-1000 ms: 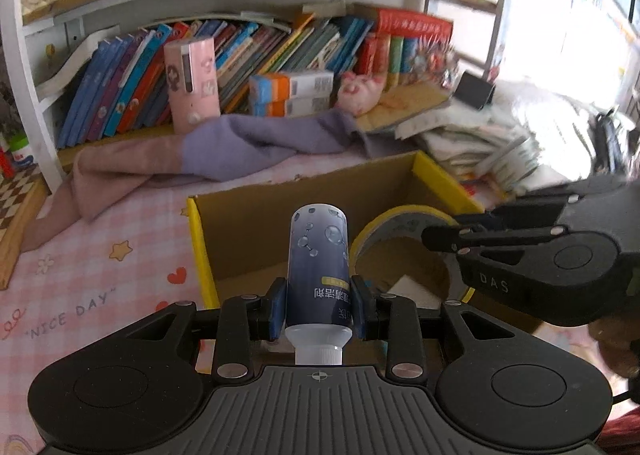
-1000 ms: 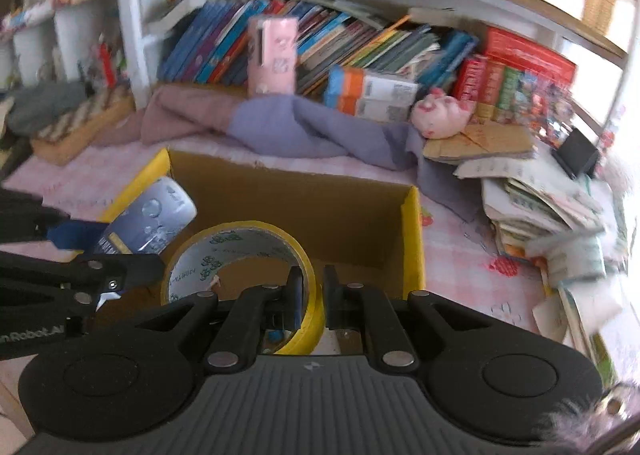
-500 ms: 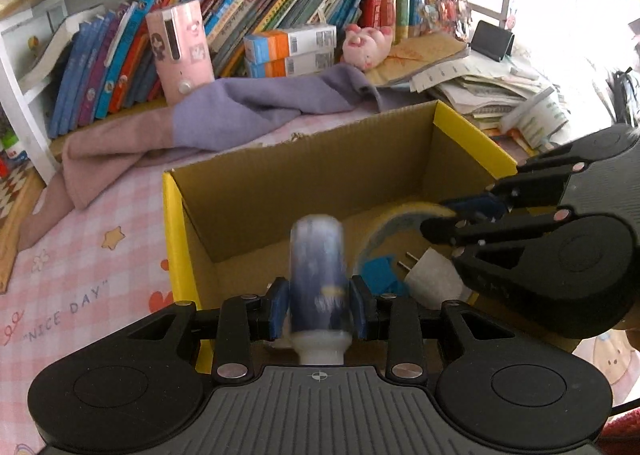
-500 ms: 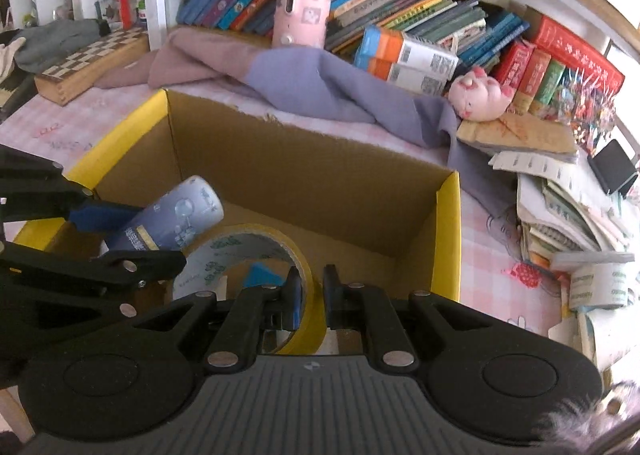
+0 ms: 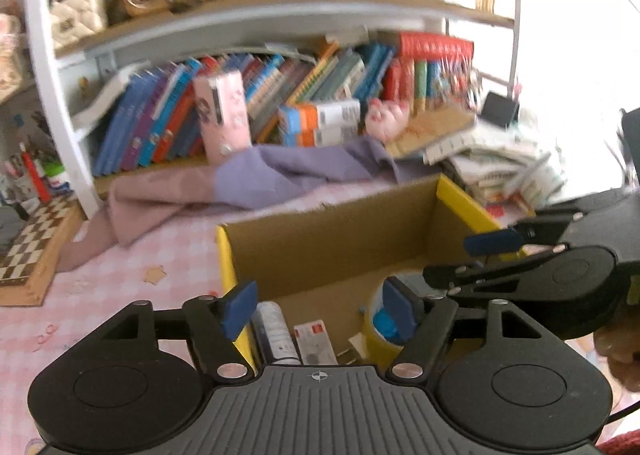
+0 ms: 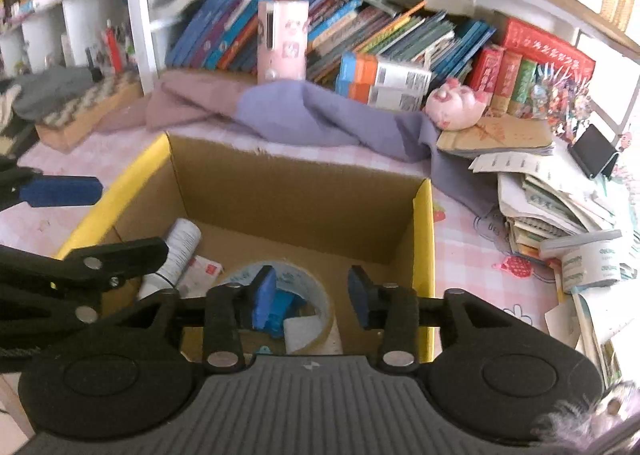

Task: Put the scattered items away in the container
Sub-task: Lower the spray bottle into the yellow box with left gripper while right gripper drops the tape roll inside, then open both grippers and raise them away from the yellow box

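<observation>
Container: cardboard box (image 6: 288,191) with yellow rim, on pink checked cloth.
Left gripper (image 5: 320,305): jaws opening, nothing between them.
Right gripper (image 6: 312,295): jaws opening, empty.
Bottle (image 6: 176,255): lying inside box, left side.
Tape roll (image 6: 316,295): flat on box floor, beside bottle.

Domestic study or child's room. Crowded white bookshelf (image 6: 360,35) at 12 o'clock, pink patterned desk (image 6: 472,239) cover, pig plush toy (image 6: 456,103) at 1 o'clock, chessboard (image 5: 28,247) at 9 o'clock, loose paper stacks (image 6: 560,207) at 3 o'clock.
</observation>
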A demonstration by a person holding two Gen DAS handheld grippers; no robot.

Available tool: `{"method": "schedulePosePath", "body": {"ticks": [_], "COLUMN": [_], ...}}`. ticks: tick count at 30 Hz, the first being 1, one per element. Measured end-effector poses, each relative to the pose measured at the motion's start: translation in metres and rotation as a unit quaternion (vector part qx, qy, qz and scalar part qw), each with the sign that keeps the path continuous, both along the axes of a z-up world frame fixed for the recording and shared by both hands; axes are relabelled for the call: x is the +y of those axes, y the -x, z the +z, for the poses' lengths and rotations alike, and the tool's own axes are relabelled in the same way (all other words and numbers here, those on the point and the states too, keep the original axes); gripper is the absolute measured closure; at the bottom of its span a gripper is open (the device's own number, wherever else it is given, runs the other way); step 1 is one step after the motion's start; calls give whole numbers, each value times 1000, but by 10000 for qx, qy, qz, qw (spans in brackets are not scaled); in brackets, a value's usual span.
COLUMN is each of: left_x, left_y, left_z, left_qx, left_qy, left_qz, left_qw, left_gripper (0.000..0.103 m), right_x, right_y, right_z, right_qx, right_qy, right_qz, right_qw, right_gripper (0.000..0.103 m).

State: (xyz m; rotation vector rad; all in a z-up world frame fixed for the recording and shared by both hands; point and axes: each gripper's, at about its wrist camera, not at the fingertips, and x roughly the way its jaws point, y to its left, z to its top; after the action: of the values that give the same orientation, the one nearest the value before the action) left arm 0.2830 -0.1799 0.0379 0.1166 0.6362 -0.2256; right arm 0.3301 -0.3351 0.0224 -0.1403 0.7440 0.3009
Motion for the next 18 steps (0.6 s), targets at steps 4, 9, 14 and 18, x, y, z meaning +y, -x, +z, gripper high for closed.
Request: {"method": "schedulePosePath", "body": {"ticks": [4,9,14,18], "left_x": [12,32,55,70], "left_y": [22,52,83,101], "left_z": [12,18,15,12], "left_qx": [-264,-482,-591,-502], "left_qy": [79,94,177,151], "left_qz": [177,556,1080,1116], "left_qw": [9995,9972,9922,9924], "left_gripper": [24,19,15,15], "right_x": [3,9,20,31], "right_y": [22,50,86,108], "right_z": [13,25,33,34], "right_qx": [-212,-448,-894,-1066], "right_qy": [-243,-438,-493,-516], "right_qz": [-130,-341,-475,-558], "right_qw": [9994,9975,9936,9914], "right_gripper": [59,54,40,34]}}
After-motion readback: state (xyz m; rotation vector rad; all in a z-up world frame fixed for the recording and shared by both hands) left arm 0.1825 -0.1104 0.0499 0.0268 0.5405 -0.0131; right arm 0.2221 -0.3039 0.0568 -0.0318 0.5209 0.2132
